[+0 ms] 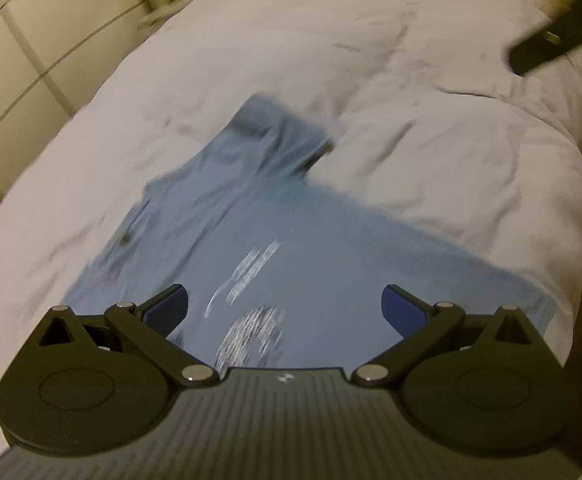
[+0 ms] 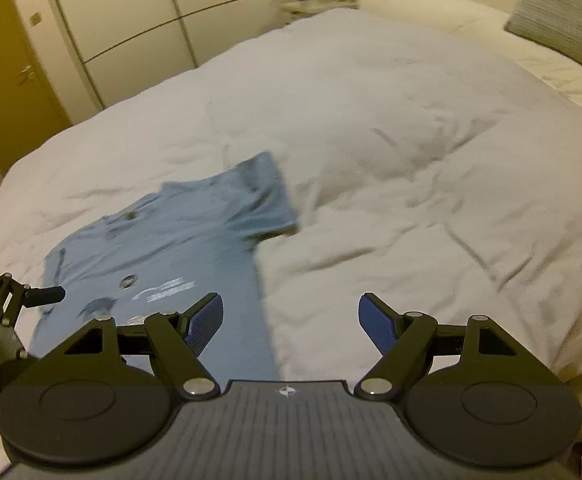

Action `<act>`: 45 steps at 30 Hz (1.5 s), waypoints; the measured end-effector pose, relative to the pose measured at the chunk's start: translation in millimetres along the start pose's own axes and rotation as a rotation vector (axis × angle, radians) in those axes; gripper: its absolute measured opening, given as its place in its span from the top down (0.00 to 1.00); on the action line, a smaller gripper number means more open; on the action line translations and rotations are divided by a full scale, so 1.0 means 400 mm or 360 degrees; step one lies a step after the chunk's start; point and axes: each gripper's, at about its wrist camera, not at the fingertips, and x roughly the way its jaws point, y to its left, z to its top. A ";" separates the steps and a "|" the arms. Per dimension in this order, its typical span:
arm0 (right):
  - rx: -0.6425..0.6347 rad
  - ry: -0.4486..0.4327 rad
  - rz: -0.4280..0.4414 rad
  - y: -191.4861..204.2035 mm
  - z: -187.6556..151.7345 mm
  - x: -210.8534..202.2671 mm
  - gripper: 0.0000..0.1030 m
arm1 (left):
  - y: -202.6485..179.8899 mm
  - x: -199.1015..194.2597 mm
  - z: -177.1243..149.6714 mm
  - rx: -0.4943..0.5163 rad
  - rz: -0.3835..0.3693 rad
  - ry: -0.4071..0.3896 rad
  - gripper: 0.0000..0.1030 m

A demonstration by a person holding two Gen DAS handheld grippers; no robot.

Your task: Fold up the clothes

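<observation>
A light blue T-shirt [image 1: 275, 232] with white print lies spread on the white duvet [image 1: 431, 92], one sleeve pointing away. My left gripper [image 1: 285, 306] hovers open over the shirt's printed front, nothing between its blue pads. In the right wrist view the same T-shirt [image 2: 179, 240] lies left of centre on the duvet [image 2: 411, 140]. My right gripper [image 2: 291, 320] is open above the shirt's right side edge, empty. The left gripper's finger [image 2: 45, 295] shows at the far left. The left view is blurred by motion.
The bed fills both views. Cream wardrobe doors [image 2: 131, 20] and a yellowish door [image 2: 7, 72] stand beyond its left side. A grey striped pillow [image 2: 567, 20] lies at the head, with a nightstand [image 2: 319, 4] behind. A dark object [image 1: 559, 40] crosses the left view's upper right.
</observation>
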 end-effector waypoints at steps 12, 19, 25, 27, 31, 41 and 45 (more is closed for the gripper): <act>-0.0285 0.0066 0.0067 -0.073 0.260 0.165 0.25 | -0.098 0.235 0.210 0.0016 -0.0011 -0.0092 0.09; -0.0541 0.0200 0.0265 -0.084 0.402 0.341 0.46 | -0.129 0.370 0.289 -0.0004 0.0094 -0.0033 0.31; -0.0761 0.0317 0.0502 -0.097 0.505 0.546 0.61 | -0.175 0.499 0.331 0.0036 0.0274 0.0064 0.44; -0.0852 0.0348 0.0574 -0.091 0.530 0.602 0.61 | -0.191 0.545 0.337 0.0079 0.0354 0.0091 0.50; -0.0979 0.0383 0.0674 -0.070 0.568 0.687 0.61 | -0.218 0.640 0.336 0.0215 0.0450 0.0155 0.52; -0.1156 0.0474 0.0827 0.022 0.604 0.827 0.55 | -0.205 0.736 0.356 0.0147 0.0626 0.0135 0.94; -0.1219 0.0496 0.0869 0.070 0.612 0.887 0.55 | -0.170 0.703 0.352 -0.0042 0.0593 0.0039 0.95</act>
